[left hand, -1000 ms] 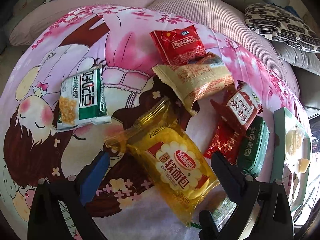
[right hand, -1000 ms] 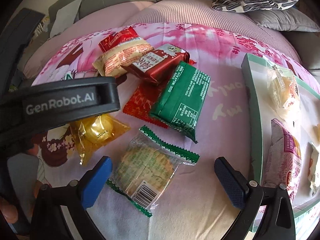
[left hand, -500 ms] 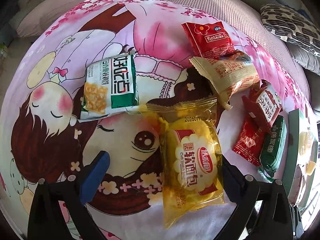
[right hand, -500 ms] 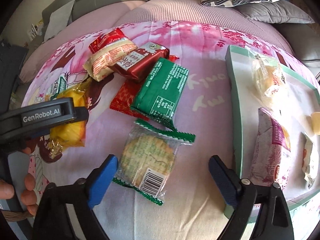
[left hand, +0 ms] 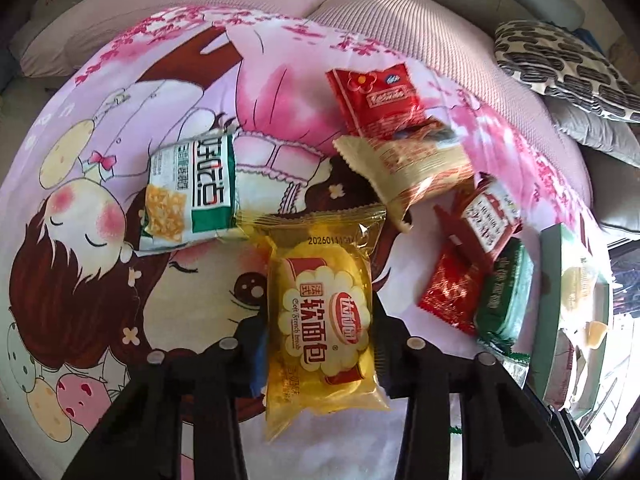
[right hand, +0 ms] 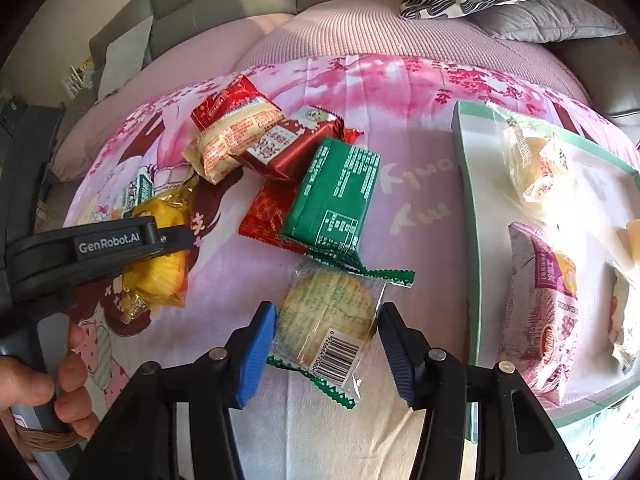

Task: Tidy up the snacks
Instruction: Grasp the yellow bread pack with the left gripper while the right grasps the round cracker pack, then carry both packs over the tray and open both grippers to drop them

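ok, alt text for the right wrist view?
The right claw is closing around a clear cookie packet on a pink cartoon blanket. A green tray of snacks sits right; the left claw grips a yellow bread pack.

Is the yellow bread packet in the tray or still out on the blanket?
Out: yellow bread packet sits clamped in left gripper, away from tray.

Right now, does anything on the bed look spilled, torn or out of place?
Nothing looks spilled or torn. The loose snacks lie in an untidy overlapping heap: a green packet rests on a red wrapper, away from the tray. The left gripper is shut on the yellow bread bag; the right gripper is closing around a cookie packet.
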The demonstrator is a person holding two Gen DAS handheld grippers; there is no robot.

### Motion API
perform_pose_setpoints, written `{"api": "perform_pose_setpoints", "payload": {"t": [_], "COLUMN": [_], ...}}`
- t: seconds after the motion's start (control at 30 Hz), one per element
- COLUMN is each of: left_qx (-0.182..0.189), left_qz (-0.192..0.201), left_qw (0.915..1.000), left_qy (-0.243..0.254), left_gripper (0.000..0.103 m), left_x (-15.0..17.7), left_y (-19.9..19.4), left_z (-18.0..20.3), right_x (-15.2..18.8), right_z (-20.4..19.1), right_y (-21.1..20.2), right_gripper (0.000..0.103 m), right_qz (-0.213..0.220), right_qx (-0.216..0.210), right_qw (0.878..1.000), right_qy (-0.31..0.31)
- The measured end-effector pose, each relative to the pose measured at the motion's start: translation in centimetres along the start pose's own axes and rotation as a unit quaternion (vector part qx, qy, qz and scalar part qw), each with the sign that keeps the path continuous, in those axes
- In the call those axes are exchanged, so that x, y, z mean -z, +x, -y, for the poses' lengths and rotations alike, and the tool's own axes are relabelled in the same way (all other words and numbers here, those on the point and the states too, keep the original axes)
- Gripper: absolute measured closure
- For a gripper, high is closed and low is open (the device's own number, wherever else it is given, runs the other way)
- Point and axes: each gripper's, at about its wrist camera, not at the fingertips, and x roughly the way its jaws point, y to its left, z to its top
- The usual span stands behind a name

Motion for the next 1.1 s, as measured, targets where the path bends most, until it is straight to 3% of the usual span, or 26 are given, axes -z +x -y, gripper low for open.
{"api": "perform_pose_setpoints", "payload": {"t": [0.4, 0.7, 1.03, 1.1], "left_qx": [0.011, 0.017, 0.035, 0.055], "left_qz": [0.06, 0.088, 0.093, 0.09], "left_qw": [0.9981, 0.996, 0.9938, 0.9927], "left_qy": [0.003, 0.005, 0.05, 0.058], "left_gripper": [0.061, 0.061, 0.061, 0.061], "left_x": [-0.2, -0.3, 0.5, 0.8], "left_y": [-4.7, -6.1, -6.2, -6.2], "left_z": [0.5, 0.2, 4.4, 5.6], "right_x": [-0.4, -0.7, -1.3, -1.5], "right_z": [-0.3, 0.2, 4.2, 5.5], "right_y": [-2.9, -4.4, -6.1, -6.6], "right_gripper": [0.049, 0.049, 0.049, 0.049], "right_qz": [0.039, 0.058, 0.081, 0.088], "right_qx": [-0.013, -0.016, 0.001, 0.007], "right_qw": [0.999, 0.998, 0.995, 0.993], "right_qy": [-0.006, 0.004, 0.056, 0.071]}}
